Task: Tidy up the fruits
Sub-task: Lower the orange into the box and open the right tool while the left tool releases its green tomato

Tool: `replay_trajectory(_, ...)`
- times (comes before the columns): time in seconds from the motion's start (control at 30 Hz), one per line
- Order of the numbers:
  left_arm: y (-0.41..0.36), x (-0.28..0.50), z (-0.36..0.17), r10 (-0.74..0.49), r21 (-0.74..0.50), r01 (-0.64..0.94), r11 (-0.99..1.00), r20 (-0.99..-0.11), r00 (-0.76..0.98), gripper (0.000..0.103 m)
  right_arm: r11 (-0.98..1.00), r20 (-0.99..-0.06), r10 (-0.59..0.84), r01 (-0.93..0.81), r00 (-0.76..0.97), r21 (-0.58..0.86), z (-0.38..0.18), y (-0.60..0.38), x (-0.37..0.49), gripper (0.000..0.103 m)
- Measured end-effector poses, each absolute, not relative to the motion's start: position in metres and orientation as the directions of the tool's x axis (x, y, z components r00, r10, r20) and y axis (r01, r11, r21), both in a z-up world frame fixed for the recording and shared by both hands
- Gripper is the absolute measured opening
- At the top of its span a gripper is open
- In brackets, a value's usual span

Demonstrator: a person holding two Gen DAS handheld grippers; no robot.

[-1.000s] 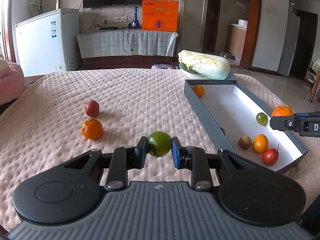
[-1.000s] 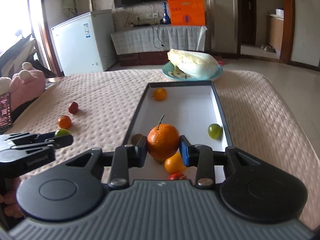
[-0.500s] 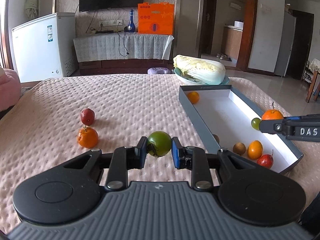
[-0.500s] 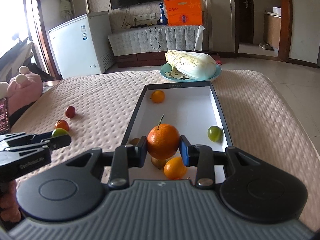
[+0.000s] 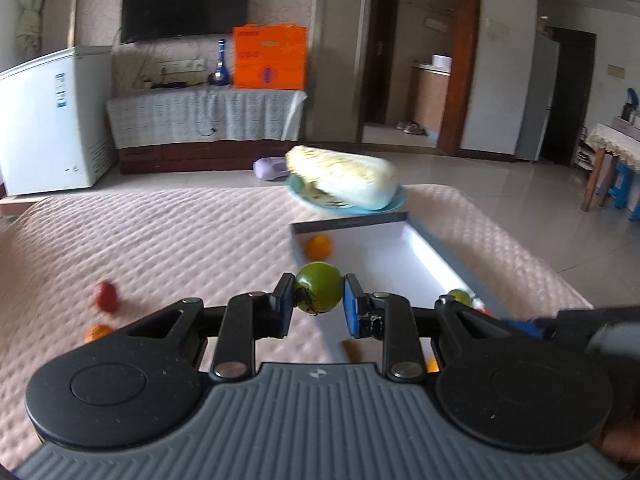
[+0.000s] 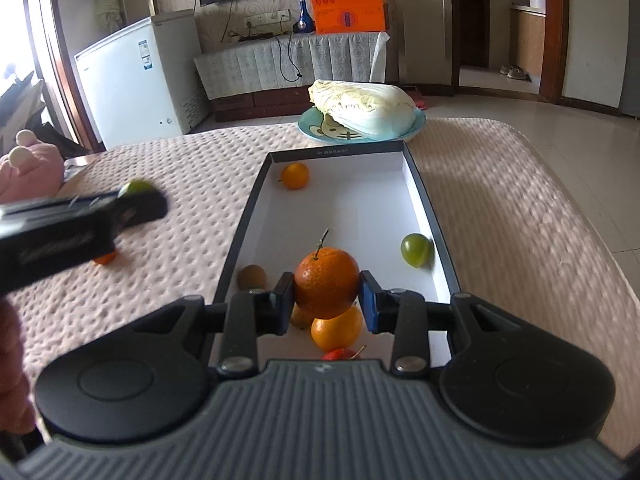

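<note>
Behind the right hand-held gripper [image 6: 326, 302] clamping an orange [image 6: 326, 282], box [image 6: 436, 216] fruits hide.

soft daylight from a window at the left, glare on the floor tiles [image 6: 580, 136], motion blur smearing the left view, fisheye bending at the edges.

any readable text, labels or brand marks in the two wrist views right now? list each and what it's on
Nothing reads cleanly.
Orange paper bag: printed characters, too small.
White chest freezer: sticker with print, too small.
Dark grey tray: faint line on its far rim, illegible.
Side of the left gripper, which is clamping the green tomato: embossed lettering, motion-blurred.
Right gripper, closed on the stemmed orange: small logo on its body, no words.
</note>
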State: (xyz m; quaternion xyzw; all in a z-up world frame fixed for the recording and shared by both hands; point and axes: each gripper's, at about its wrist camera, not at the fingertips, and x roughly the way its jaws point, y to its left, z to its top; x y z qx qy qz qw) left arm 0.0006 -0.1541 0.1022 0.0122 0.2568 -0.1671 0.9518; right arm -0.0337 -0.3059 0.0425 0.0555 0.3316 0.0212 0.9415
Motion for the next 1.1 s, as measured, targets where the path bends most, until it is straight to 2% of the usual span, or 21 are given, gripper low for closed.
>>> replay_trajectory(0.4,-0.224,0.041,0.079,-0.322,-0.029,0.364,0.931,-0.539,0.778,0.031,0.994,-0.630,0.092,-0.039,0.771,0.097,0.040,-0.299,-0.030,0.037)
replay_trajectory(0.87,-0.214,0.044,0.070,-0.302,-0.021,0.351,0.936,-0.560,0.772,0.032,0.996,-0.642,0.077,-0.029,0.762,0.085,0.037,-0.294,-0.024,0.037)
replay_trajectory(1.1,-0.202,0.030,0.083,-0.305,-0.021,0.350,0.936,-0.541,0.784,0.032,0.998,-0.634,0.011,0.028,0.773,0.052,0.036,-0.293,-0.021,0.039)
